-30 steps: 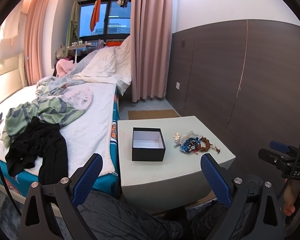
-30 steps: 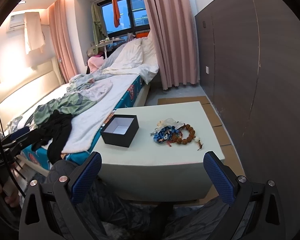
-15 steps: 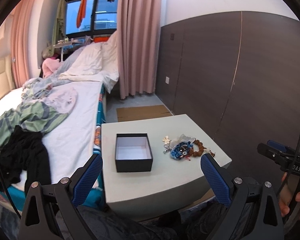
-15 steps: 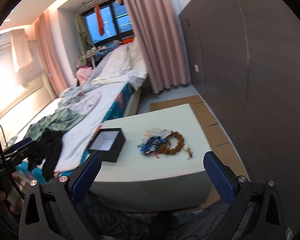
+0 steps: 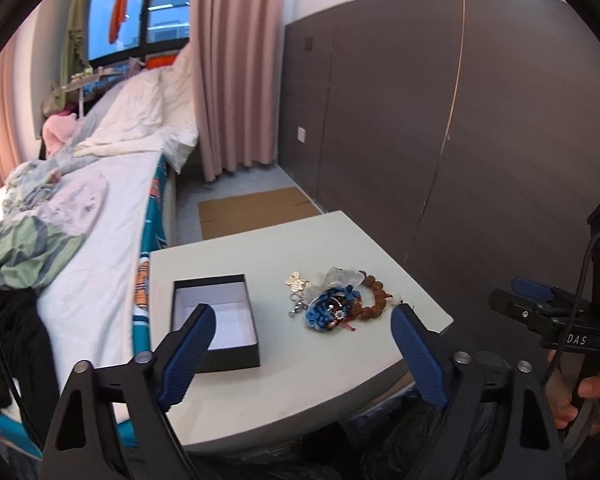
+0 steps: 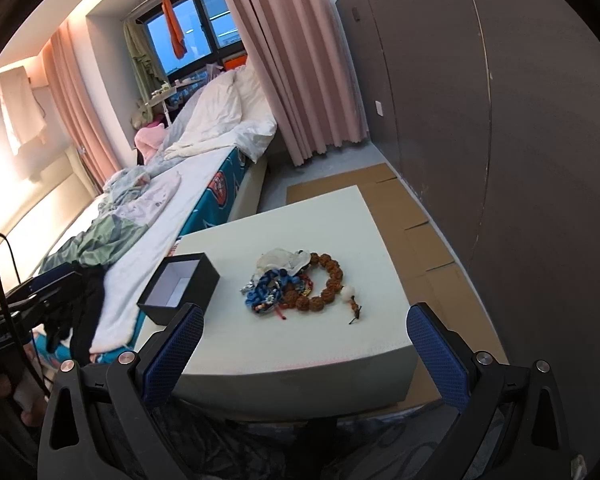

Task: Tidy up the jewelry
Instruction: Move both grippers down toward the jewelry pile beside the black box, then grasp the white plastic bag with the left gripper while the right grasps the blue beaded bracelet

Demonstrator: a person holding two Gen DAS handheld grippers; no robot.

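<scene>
Landmark: the open black box sits on the pale table, near the edge that faces the bed; every place below is given from this box.
Box: lid off and white inside with nothing in it, so it is probably meant to receive the pieces.
Jewelry pile: lies on the table on the wall side of the box, near it but apart, none of it inside yet.
Pile contents: a brown bead bracelet on the side farthest from the box, a blue knotted cord piece in the middle, small silver charms closest to the box, and pale wrapping behind them; they overlap, so one piece may drag another when lifted.
Left gripper: hovers short of the table's near edge, between box and pile; its jaws are closing from wide, with nothing between them.
Right gripper: hangs before the near edge, lined up on the pile rather than the box; jaws spread wide, holding nothing.
Step judged: an approach, with sorting not yet begun.
Person: a hand holds the right gripper's handle, well away from the box.
</scene>
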